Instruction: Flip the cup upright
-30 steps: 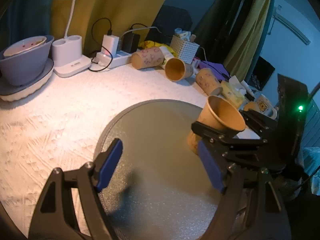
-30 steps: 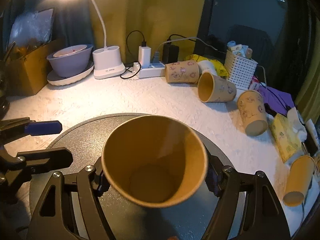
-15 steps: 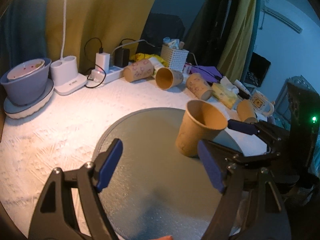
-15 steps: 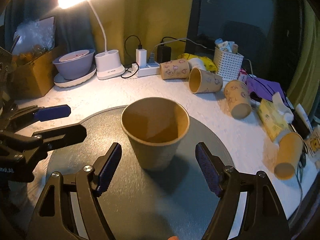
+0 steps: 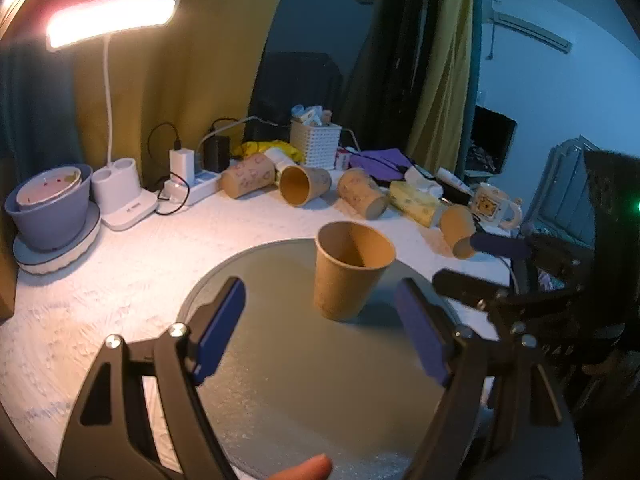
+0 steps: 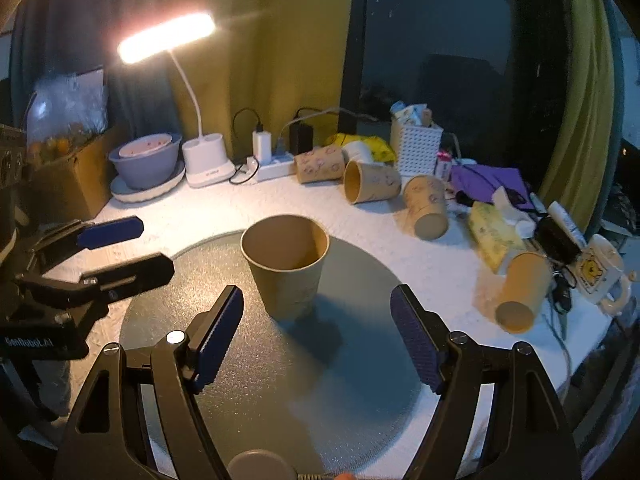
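A brown paper cup point(image 5: 348, 272) stands upright, mouth up, on a round grey mat point(image 5: 304, 380); it also shows in the right wrist view point(image 6: 286, 268) on the mat point(image 6: 280, 380). My left gripper point(image 5: 320, 332) is open and empty, drawn back from the cup. My right gripper point(image 6: 318, 340) is open and empty, also behind the cup with a gap between. Each gripper shows in the other's view: the right gripper point(image 5: 480, 264) at the right, the left gripper point(image 6: 124, 248) at the left.
Several paper cups point(image 6: 372, 186) lie on their sides at the back of the white table. A lit desk lamp point(image 6: 204, 160), power strip point(image 6: 272, 166), stacked bowls point(image 6: 146, 162), white basket point(image 6: 418, 148), tissue pack point(image 6: 494, 236) and mug point(image 6: 598, 270) crowd the back and right edges.
My right gripper let go of the cup, which now stands upright on the mat. Both grippers have pulled back and up from it.
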Motion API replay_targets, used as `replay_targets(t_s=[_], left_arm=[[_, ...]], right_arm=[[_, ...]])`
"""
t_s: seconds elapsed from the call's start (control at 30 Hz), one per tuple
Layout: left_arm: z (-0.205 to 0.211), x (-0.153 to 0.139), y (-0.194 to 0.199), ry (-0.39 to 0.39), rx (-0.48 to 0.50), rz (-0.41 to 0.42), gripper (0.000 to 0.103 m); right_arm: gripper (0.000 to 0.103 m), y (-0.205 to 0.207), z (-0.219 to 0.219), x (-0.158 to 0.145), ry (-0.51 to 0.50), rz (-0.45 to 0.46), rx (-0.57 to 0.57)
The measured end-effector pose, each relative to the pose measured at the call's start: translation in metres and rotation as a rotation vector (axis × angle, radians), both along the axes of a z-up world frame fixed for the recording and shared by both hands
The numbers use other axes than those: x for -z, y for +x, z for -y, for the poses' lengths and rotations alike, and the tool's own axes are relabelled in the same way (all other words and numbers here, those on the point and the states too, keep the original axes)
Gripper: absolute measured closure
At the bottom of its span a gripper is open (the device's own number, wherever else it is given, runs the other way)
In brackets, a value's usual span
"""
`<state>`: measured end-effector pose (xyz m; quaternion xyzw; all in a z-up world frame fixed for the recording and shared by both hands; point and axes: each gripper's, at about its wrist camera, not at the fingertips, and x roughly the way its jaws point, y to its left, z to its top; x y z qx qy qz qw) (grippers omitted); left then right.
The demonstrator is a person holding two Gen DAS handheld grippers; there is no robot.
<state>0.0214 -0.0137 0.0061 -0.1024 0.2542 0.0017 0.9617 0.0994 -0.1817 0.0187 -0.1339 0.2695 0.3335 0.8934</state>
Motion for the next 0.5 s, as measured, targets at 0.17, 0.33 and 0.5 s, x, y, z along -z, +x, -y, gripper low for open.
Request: replay_targets(t_s=[0.17, 0.33, 0.5], left_arm=[[0.004, -0.019, -0.012, -0.001, -0.002, 0.045, 0.024], [0.015, -0.045, -0.022, 0.041, -0.012, 0.088, 0.024], [0.032, -0.068, -0.029, 0.088, -0.004, 0.128, 0.024]], right_arm=[[0.024, -0.012, 0.012, -0.022, 0.037, 0.048, 0.008], [0.024, -0.025, 0.025, -0.043, 0.065, 0.090, 0.017], [0.024, -0.033, 0.041, -0.061, 0.100, 0.121, 0.034]])
